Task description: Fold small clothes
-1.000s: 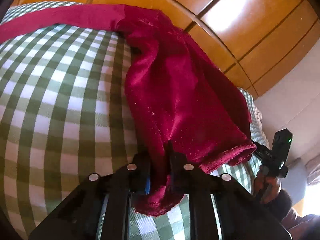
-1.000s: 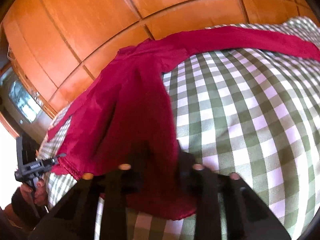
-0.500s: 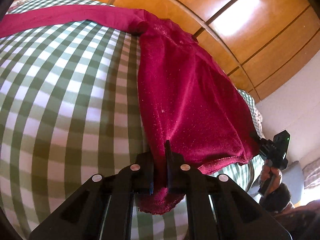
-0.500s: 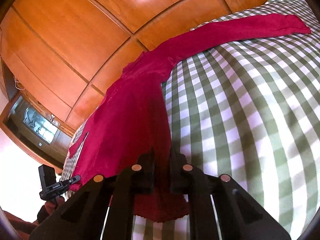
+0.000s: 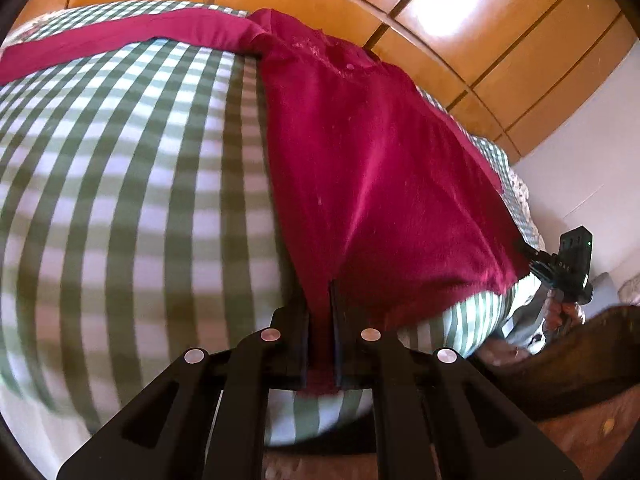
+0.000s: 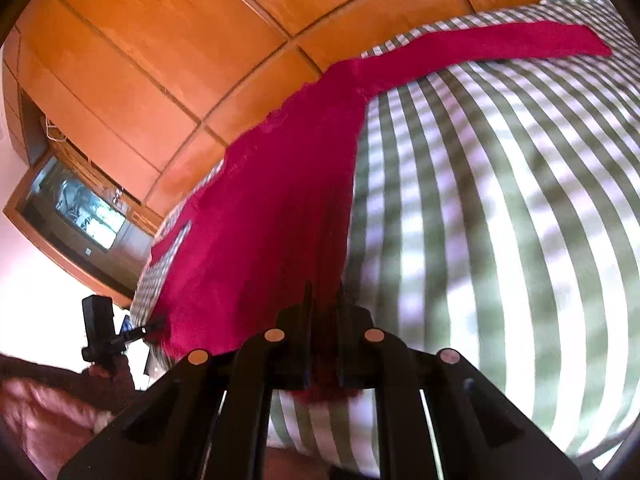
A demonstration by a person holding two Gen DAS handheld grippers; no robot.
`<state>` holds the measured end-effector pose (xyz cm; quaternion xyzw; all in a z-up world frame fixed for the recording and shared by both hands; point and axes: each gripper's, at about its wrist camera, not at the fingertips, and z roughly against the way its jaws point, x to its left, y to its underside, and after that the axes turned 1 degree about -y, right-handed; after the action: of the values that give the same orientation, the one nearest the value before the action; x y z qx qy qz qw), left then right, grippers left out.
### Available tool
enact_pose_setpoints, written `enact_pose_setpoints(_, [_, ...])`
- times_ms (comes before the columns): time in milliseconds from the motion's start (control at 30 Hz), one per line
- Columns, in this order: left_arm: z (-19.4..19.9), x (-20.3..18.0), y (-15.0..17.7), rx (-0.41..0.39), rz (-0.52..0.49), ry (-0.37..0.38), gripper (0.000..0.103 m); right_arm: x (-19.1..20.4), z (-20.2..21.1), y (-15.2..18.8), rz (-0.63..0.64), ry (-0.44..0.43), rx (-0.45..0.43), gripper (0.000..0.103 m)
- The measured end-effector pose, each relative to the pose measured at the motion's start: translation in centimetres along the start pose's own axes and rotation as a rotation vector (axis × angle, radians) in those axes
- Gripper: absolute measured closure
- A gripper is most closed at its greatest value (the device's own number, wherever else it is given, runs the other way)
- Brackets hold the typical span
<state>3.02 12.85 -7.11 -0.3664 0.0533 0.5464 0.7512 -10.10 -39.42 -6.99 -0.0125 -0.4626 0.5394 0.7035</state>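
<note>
The red garment [image 5: 384, 184] lies stretched over the green-checked bed cover [image 5: 120, 200], its hem toward us and its collar toward the wooden wardrobe doors [image 5: 500, 40]. We hold each hem corner in one claw: the left claw [image 5: 320, 320] is closed on the left corner, and the right claw [image 6: 324, 320] is closed on the right corner (its jaws have just finished closing, with cloth between them).

Compared with a second ago, the body of the garment has changed from a slack, bunched mass with a drooping hem to a flat, taut panel. Both claws now sit nearer the edge of the bed, and more of the cover shows beyond the hem. One sleeve [image 6: 500, 48] trails out sideways across the cover.

We judge this to be the spreading step, nearly complete: the panel is smooth enough to fold. The outstretched sleeve remains to be folded inward.
</note>
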Motion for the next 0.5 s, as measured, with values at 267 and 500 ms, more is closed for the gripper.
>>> enact_pose_setpoints(267, [1.2, 1.0, 0.5, -0.029, 0.055, 0.060, 0.096, -2.6, 1.2, -0.4, -0.094, 0.074, -0.050, 0.084])
enact_pose_setpoints(500, [3.4, 2.4, -1.5, -0.162, 0.101, 0.038, 0.036, 0.3, 0.4, -6.7, -0.013, 0.294, -0.224, 0.030])
